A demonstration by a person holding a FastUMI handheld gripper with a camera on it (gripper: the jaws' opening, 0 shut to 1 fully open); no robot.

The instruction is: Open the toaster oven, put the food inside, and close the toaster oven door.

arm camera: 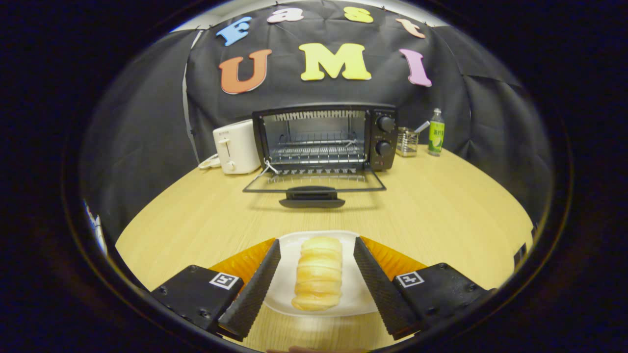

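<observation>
- Here, in the gripper view, the gripper (316,274) stands wide open astride the bread roll (318,272) on its white plate (287,289), gripping nothing.
- Closing off-centre could squash the roll or tip the plate.
- Beyond, the toaster oven (325,137) gapes, its door (314,189) lying flat; a white toaster (235,147), wire holder (406,142) and bottle (435,132) flank it.

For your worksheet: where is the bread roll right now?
The bread roll lies on a white plate between the open gripper fingers, before the open toaster oven.
</observation>
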